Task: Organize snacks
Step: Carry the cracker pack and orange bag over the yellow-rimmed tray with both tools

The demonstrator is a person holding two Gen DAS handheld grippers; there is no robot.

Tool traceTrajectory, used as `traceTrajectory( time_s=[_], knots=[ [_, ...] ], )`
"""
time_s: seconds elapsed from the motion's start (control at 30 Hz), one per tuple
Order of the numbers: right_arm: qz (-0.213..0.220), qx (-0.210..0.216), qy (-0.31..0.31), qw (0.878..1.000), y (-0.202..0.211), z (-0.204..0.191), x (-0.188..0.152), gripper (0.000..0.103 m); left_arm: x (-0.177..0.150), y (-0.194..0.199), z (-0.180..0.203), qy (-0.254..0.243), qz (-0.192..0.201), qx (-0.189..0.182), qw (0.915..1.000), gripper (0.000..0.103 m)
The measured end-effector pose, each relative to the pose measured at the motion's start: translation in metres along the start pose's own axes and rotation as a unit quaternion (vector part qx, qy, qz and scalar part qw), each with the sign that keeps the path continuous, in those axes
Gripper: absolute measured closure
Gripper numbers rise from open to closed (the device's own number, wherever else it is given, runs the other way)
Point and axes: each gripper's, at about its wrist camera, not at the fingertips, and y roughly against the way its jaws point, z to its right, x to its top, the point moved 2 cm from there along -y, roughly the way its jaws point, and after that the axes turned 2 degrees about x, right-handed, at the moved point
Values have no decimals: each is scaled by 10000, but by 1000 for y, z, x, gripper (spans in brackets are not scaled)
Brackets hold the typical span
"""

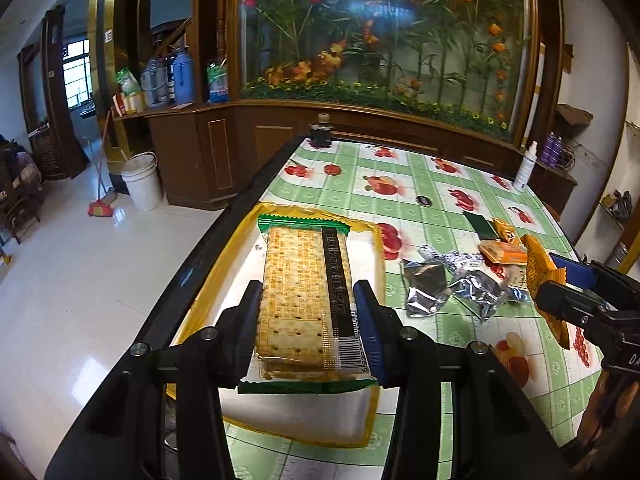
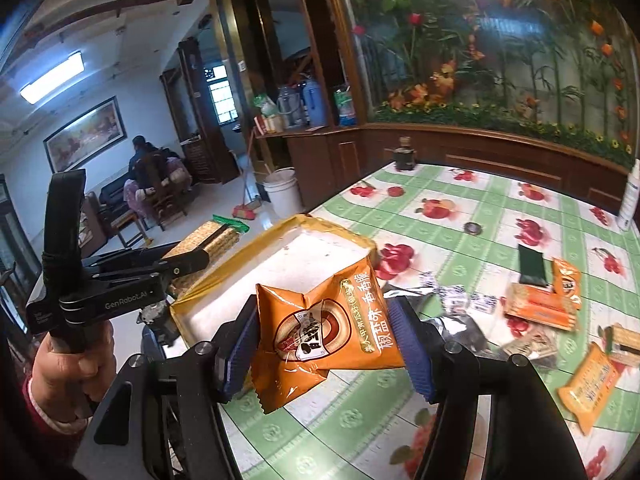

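- the left tongs [image 1: 306, 322] are closed on a clear pack of crackers [image 1: 306, 292], one blue pad on each long side, the green sealed end pointing to 12 o'clock.
- this pack hangs above the shallow box with yellow edges [image 1: 370, 412], which stands at the left border of the bench [image 1: 440, 184].
- the right tongs [image 2: 326, 344] are closed on an orange snack packet [image 2: 320, 328]; the packet is crumpled and tilted, its printed face to the camera.
- in the right wrist view the orange packet is in the air above the near right corner of the box [image 2: 276, 236]; the white floor of the box [image 2: 288, 264] shows behind it.
- a hand [image 2: 72, 364] with a red sleeve carries the left tongs [image 2: 208, 252] at 9 o'clock of this view.
- the other snacks lie loose on the green flowered cloth at 3 o'clock of the box: silver wrappers [image 1: 452, 284], a dark green packet [image 2: 531, 264], a flat orange box [image 2: 538, 306] and one more orange packet [image 2: 590, 386].
- a white spray bottle [image 1: 525, 166] stands at the far right edge, a dark jar [image 1: 320, 132] at the far corner.
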Motion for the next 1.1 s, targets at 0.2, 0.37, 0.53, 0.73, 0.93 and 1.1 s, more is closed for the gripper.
traceTrajectory(
  time_s=[0.2,0.37,0.53,0.73,0.93,1.1],
  knots=[
    [-67,233,88,9997,-21,-14,10,38,0,0,-11,60,17,177,9998,59],
    [-126,367,154,9991,-39,-24,17,38,0,-3,-21,122,15,279,9995,59],
    [-257,486,133,9984,-60,-26,21,38,-1,-12,-29,200,-60,329,9992,59],
    [-535,608,71,9967,-98,-25,20,38,-8,-30,-33,253,-263,356,9987,59],
    [-797,758,47,9939,-147,-28,22,38,-22,-51,-34,282,-557,355,9974,59],
    [-1083,844,136,9904,-189,-35,18,38,-34,-64,-34,297,-795,346,9958,59]
  ],
)
